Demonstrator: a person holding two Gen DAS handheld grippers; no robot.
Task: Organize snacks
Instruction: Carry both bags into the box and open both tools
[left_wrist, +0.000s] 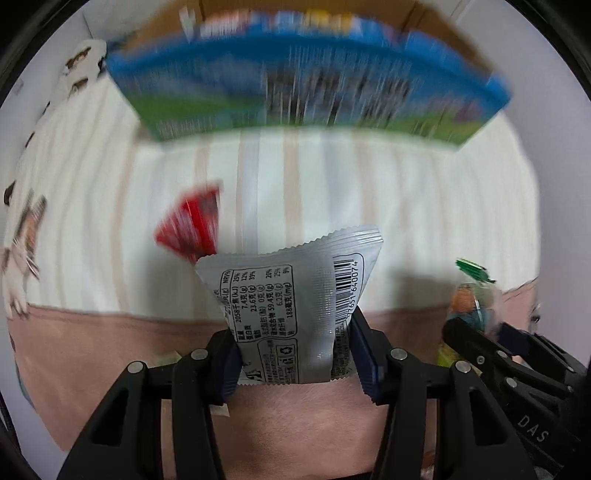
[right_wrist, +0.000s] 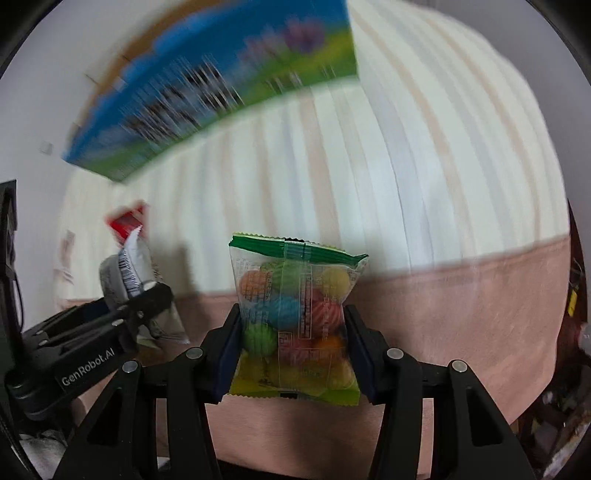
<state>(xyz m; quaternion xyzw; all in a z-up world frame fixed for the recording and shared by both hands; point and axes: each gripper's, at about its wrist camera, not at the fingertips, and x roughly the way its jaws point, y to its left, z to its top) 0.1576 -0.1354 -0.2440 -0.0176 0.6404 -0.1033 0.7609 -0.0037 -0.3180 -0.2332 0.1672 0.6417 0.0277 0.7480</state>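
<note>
A silver snack packet (left_wrist: 295, 302) with a barcode and a printed nutrition table stands upright in the left gripper (left_wrist: 295, 354), whose jaws pinch its lower part from both sides, the crimped top edge fanning out above them. A clear candy bag (right_wrist: 295, 314) with a green sealed top, full of round striped sweets in orange, blue, green, yellow and red, is pinched the same way in the jaws of the right gripper (right_wrist: 291, 354), the blue pads (right_wrist: 231, 350) pressing its two edges. The two grippers hang close side by side: in the left wrist view the right one shows at the right edge with its candy bag, and in the right wrist view the left one shows at the left with the silver packet. Both packets are held off the surface, above a bed (right_wrist: 424, 184) covered with a cream sheet striped in pale peach, with a plain pink band (right_wrist: 461, 295) across its near part. A small red packet (left_wrist: 192, 225) lies on the striped sheet just beyond and left of the silver packet. Farther away, at the far side of the bed, stands a large blue and green box (left_wrist: 303, 88) with dark print on its side, blurred; a brown cardboard box (left_wrist: 436, 26) shows behind it. A white wall (right_wrist: 48, 96) rises on the far left.
</note>
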